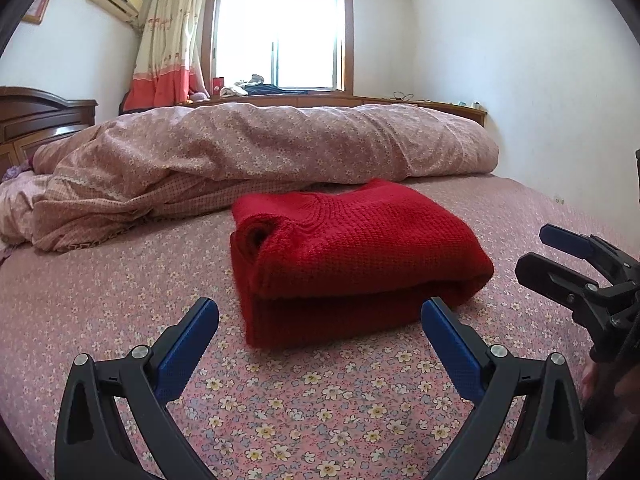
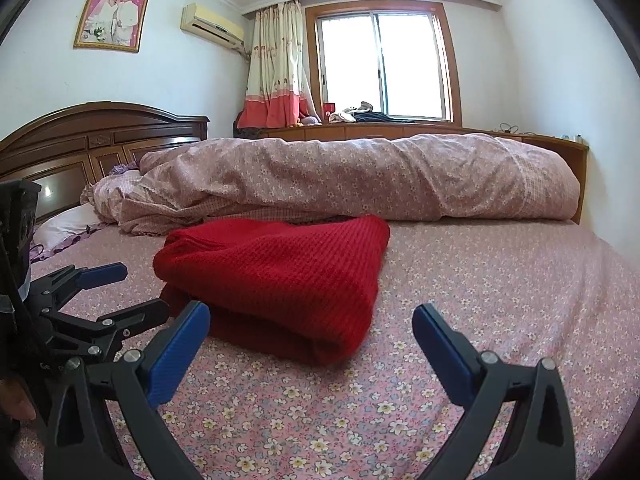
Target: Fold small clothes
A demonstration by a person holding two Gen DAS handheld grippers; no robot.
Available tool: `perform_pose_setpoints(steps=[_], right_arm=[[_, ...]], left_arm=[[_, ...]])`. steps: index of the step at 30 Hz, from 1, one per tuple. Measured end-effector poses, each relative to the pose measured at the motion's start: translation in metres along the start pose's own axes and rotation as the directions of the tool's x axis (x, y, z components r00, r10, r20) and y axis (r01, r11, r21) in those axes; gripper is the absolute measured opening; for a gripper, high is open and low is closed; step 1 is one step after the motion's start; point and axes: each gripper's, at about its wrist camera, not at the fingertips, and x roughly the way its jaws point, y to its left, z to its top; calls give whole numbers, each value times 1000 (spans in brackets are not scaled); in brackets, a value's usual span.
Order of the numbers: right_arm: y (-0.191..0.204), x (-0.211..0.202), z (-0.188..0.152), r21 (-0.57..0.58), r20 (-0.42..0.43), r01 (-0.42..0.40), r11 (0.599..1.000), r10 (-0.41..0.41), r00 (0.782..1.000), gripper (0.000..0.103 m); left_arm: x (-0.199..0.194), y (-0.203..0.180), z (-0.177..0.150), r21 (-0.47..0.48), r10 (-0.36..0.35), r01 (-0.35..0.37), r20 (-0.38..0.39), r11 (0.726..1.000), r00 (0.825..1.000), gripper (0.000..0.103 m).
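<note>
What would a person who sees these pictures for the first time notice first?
The eye goes first to the folded red sweater, which lies on the flowered bedsheet in the middle of the bed. Behind it a rolled pink quilt stretches across the bed below the bright window. In the foreground, the left gripper and the right gripper are both open and empty, short of the sweater.

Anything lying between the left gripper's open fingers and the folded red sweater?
Nothing: in the left wrist view, only bare floral bedsheet separates the left gripper from the folded red sweater.
</note>
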Motion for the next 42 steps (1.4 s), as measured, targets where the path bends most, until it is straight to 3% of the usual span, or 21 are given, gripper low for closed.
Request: perform_pose_setpoints(steps=[42], right_arm=[[3,7,-3,-19,-20,-3,1000,3,1000,103]], left_arm=[[-1,0,0,0,2,-2,-1,1000,1000,98]])
